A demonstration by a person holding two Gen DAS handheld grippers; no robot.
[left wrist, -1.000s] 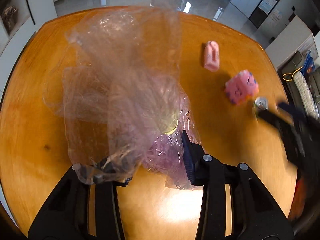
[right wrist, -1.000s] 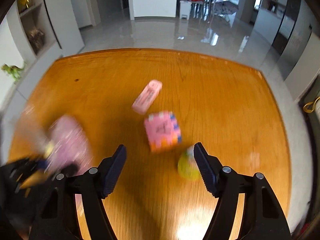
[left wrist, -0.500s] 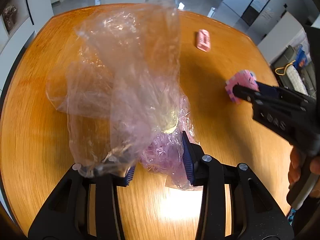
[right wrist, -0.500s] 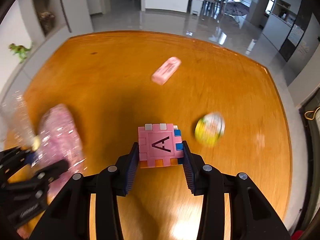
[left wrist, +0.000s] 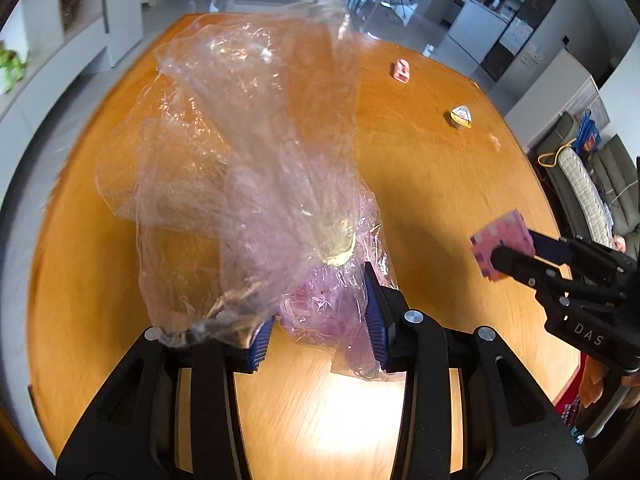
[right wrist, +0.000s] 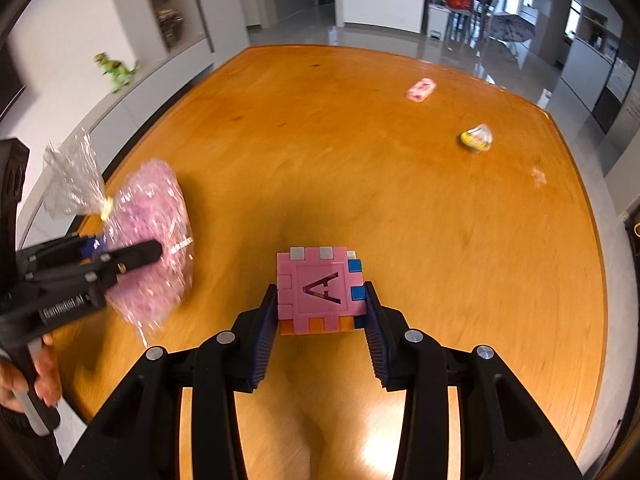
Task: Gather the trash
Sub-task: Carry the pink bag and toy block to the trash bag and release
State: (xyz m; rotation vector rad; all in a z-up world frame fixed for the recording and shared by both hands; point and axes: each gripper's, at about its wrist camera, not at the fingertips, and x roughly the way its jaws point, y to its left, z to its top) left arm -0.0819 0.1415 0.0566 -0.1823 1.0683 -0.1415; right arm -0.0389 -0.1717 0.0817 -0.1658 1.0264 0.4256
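Observation:
My left gripper [left wrist: 316, 312] holds a clear plastic bag [left wrist: 248, 168] with pink shredded trash [left wrist: 320, 304] and a yellowish item inside; the bag's edge is bunched at the left finger and the jaws stand apart around it. The bag also shows in the right wrist view [right wrist: 148, 240], lifted above the orange table [right wrist: 400, 184]. My right gripper [right wrist: 320, 312] is shut on a pink foam cube [right wrist: 322, 290] marked "A" and holds it above the table. The cube also shows in the left wrist view [left wrist: 502, 244], right of the bag.
A small pink wrapper [right wrist: 421, 90] lies at the far side of the table. A yellow and white crumpled wrapper [right wrist: 477, 138] lies to the right. Both also show in the left wrist view, the pink one [left wrist: 401, 71] and the yellow one [left wrist: 461, 117]. Shelves and floor surround the table.
My right gripper closed on the pink cube, lifted it off the table and carried it towards the bag. The left gripper raised the bag a little.

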